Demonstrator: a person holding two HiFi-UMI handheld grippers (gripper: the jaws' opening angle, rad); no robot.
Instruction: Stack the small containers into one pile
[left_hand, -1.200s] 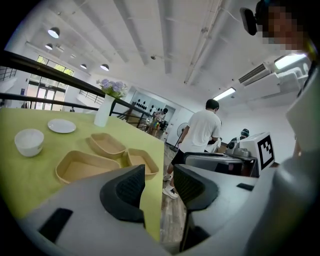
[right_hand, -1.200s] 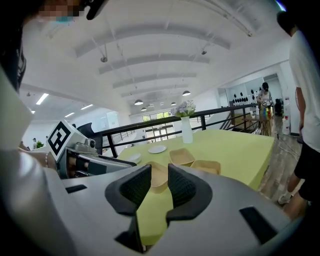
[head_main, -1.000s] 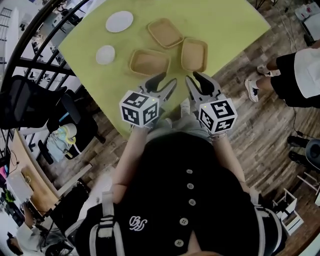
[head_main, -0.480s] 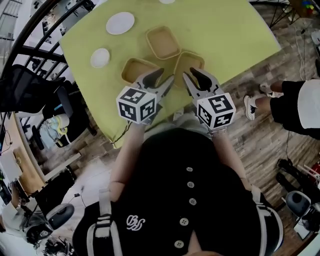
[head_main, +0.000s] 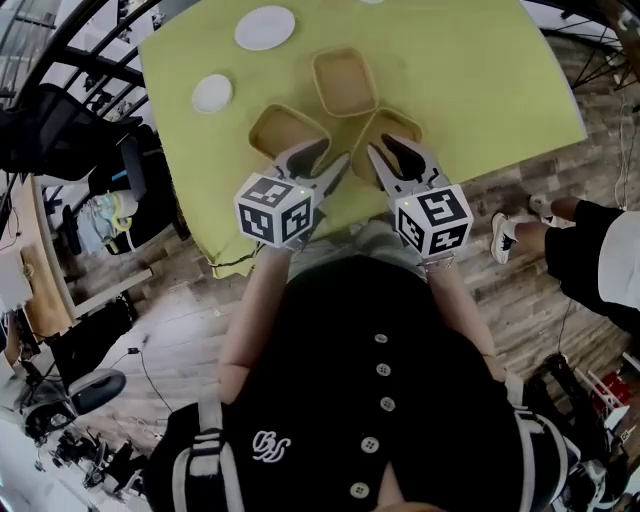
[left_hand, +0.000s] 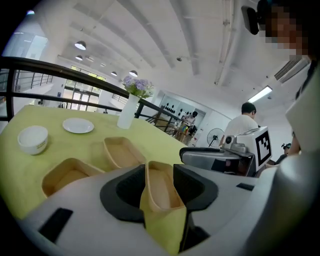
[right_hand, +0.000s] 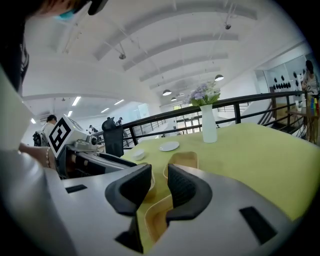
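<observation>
Yellow-green cloth-covered surface (head_main: 480, 80) carries three tan containers, all separate, none stacked: left one (head_main: 283, 128), far one (head_main: 344, 80), right one (head_main: 390, 125). Both grippers sit at the near edge of the surface, side by side. Left gripper (head_main: 318, 160): fingers (left_hand: 122, 192) wide apart, nothing clamped. In the left gripper view the right container shows through the gap, lying on the cloth with the pads not pressing on it. Right gripper (head_main: 392, 155): fingers (right_hand: 186, 192) part open with a narrower gap, also gripping nothing. Its tips are over the right container's near rim, and that rim shows below the gap in the right gripper view; can't tell if they touch. White plate (head_main: 265, 27) and small white bowl (head_main: 212, 93) are on the far left, well apart from the containers. White vase with flowers (right_hand: 208, 125) stands further back.
</observation>
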